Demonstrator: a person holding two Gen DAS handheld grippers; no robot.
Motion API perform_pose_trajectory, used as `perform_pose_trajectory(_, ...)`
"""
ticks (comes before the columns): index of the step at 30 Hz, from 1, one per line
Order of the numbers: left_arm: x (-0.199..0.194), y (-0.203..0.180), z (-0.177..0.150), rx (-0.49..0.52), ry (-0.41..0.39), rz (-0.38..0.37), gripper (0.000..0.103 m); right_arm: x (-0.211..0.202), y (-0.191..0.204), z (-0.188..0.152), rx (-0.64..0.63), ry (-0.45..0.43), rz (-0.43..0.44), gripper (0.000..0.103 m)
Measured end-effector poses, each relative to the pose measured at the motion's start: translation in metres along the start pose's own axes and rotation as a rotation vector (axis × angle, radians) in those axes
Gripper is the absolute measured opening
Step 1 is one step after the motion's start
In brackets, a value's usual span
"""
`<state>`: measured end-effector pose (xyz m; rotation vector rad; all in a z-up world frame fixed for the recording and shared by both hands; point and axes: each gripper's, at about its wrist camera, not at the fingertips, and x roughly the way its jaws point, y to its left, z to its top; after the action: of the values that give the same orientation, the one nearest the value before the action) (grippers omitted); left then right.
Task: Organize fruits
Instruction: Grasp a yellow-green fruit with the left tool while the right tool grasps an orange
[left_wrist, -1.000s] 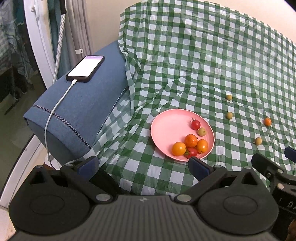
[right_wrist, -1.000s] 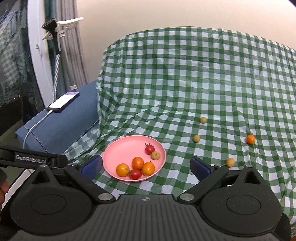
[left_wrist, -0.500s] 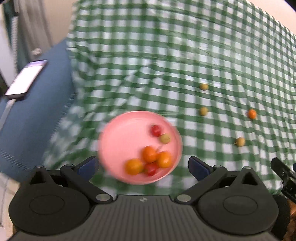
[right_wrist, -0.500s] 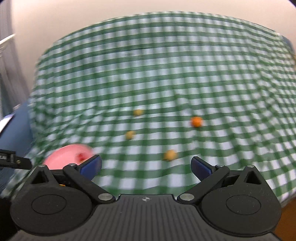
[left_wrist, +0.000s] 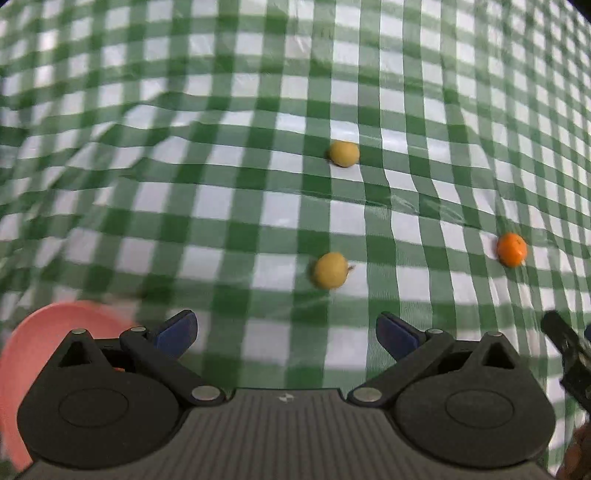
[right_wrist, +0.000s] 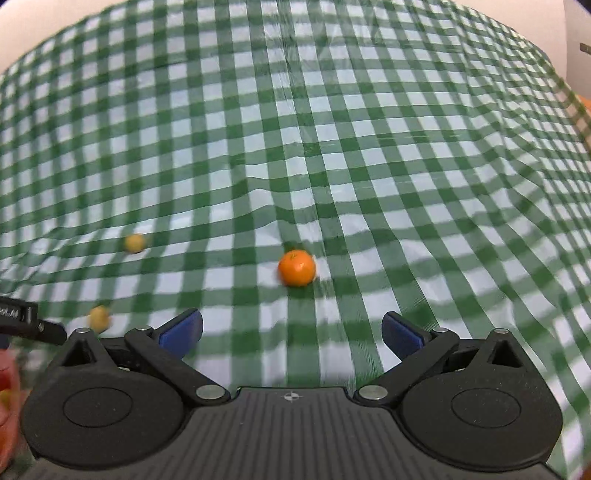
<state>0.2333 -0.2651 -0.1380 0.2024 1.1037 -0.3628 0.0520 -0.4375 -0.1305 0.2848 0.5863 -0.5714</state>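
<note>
Your landmark: near fruit (left_wrist: 330, 270) on tablecloth (left_wrist: 258, 110). Second fruit (left_wrist: 344, 153) behind it, tangerine (left_wrist: 511, 249) right, plate (left_wrist: 40, 332) front-left.

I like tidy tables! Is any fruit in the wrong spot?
Yes. Two small yellow fruits and a small orange fruit lie loose on the green checked cloth, apart from the pink plate.

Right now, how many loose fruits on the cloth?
3 visible: far yellow fruit, near yellow fruit ahead of the left gripper, orange fruit ahead of the right gripper. More may be hidden.
</note>
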Motion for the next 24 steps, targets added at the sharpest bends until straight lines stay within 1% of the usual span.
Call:
perform_pose_trajectory(3, 0.026, -0.008, 0.009, 0.021, 0.01, 0.042, 0.103, 0.045, -0.004, 0.009, 0.0, -0.002, -0.009, 0.102)
perform_pose_trajectory(4, 0.032, -0.009, 0.011, 0.023, 0.018, 0.043, 0.103, 0.059, -0.004, 0.009, 0.009, 0.001, -0.01, 0.102)
perform_pose_trajectory(6, 0.049, -0.01, 0.015, 0.024, 0.054, 0.024, 0.103, 0.081, -0.003, 0.008, -0.001, 0.01, -0.011, 0.102)
perform_pose_trajectory(7, 0.056, -0.014, 0.015, 0.03, 0.073, 0.019, 0.103, 0.093, -0.001, 0.007, -0.015, 0.016, -0.029, 0.102)
perform_pose_trajectory(8, 0.058, -0.015, 0.015, 0.041, 0.057, 0.025, 0.103, 0.105, -0.003, 0.01, -0.026, 0.028, -0.055, 0.102)
perform_pose_trajectory(9, 0.056, -0.017, 0.014, 0.056, 0.019, 0.028, 0.103, 0.114, -0.003, 0.009, -0.032, 0.038, -0.09, 0.102)
perform_pose_trajectory(10, 0.058, -0.018, 0.015, 0.07, 0.021, 0.03, 0.103, 0.121, -0.005, 0.008, -0.034, 0.042, -0.113, 0.102)
perform_pose_trajectory(11, 0.059, -0.018, 0.015, 0.066, 0.025, 0.028, 0.103, 0.122, -0.006, 0.006, -0.034, 0.016, -0.118, 0.102)
perform_pose_trajectory(13, 0.058, -0.016, 0.016, 0.045, 0.051, 0.016, 0.103, 0.123, -0.006, 0.007, -0.04, 0.021, -0.116, 0.102)
perform_pose_trajectory(14, 0.057, -0.015, 0.016, 0.046, 0.059, 0.007, 0.103, 0.121, -0.005, 0.006, -0.05, 0.016, -0.114, 0.095)
perform_pose_trajectory(15, 0.054, -0.015, 0.015, 0.049, 0.055, -0.001, 0.095, 0.118, -0.004, 0.005, -0.066, 0.001, -0.114, 0.076)
perform_pose_trajectory(16, 0.051, -0.015, 0.014, 0.052, 0.035, 0.0, 0.075, 0.114, -0.001, 0.005, -0.09, -0.006, -0.101, 0.063)
perform_pose_trajectory(17, 0.045, -0.016, 0.012, 0.07, 0.006, 0.005, 0.06, 0.11, 0.003, 0.005, -0.117, -0.005, -0.1, 0.039)
perform_pose_trajectory(18, 0.04, -0.018, 0.012, 0.095, -0.004, -0.002, 0.025, 0.108, 0.006, 0.005, -0.131, 0.005, -0.116, 0.04)
perform_pose_trajectory(19, 0.037, -0.02, 0.012, 0.092, -0.003, 0.002, 0.027, 0.105, 0.006, 0.004, -0.119, 0.017, -0.11, 0.04)
perform_pose_trajectory(21, 0.032, -0.015, 0.009, 0.049, -0.009, 0.009, 0.027, 0.099, 0.004, 0.003, -0.086, 0.036, -0.087, 0.04)
perform_pose_trajectory(24, 0.018, -0.006, 0.003, 0.037, -0.012, -0.002, 0.027, 0.082, 0.001, 0.004, -0.045, 0.04, -0.083, 0.039)
